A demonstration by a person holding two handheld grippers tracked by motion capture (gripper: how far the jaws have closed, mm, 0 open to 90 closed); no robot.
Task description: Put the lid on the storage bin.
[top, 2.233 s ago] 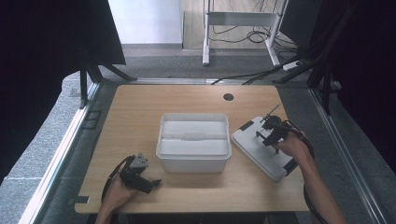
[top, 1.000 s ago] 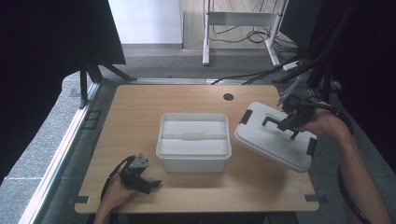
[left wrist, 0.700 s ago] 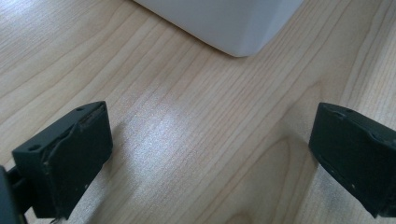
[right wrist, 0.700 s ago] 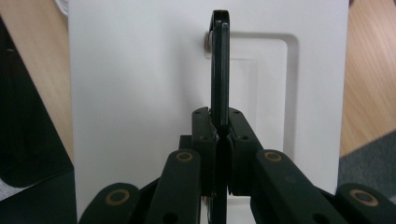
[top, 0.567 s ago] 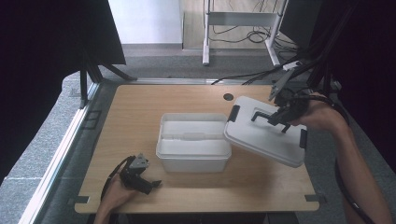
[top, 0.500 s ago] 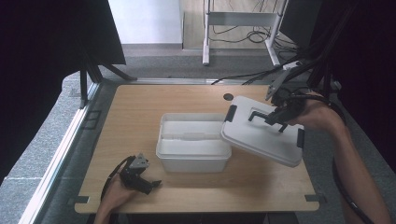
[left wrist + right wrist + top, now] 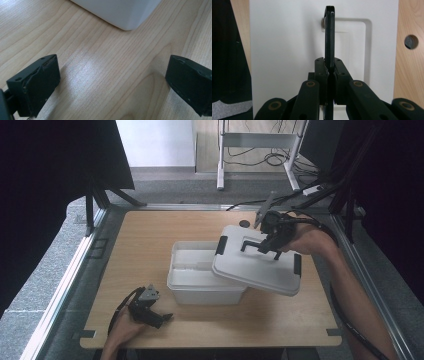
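Note:
A white lid (image 7: 255,267) with black clips hangs tilted over the right side of the open white bin (image 7: 192,275). My right gripper (image 7: 266,243) is shut on the lid's black handle (image 7: 329,37); its jaws pinch the handle from both sides in the right gripper view, above the white lid (image 7: 287,50). My left gripper (image 7: 159,317) rests on the table near the front left edge, open with nothing between its jaws. In the left gripper view the left gripper (image 7: 112,82) faces bare wood, with a corner of the bin (image 7: 120,12) ahead.
The wooden table (image 7: 150,235) has a dark round hole (image 7: 244,224) at the back, also seen as a hole (image 7: 411,41) beside the lid. A metal frame edges the table. Black curtains stand on both sides.
My right gripper has carried the lid up and leftward from the table's right side until it overlaps the bin's right edge. The left gripper has stayed put.

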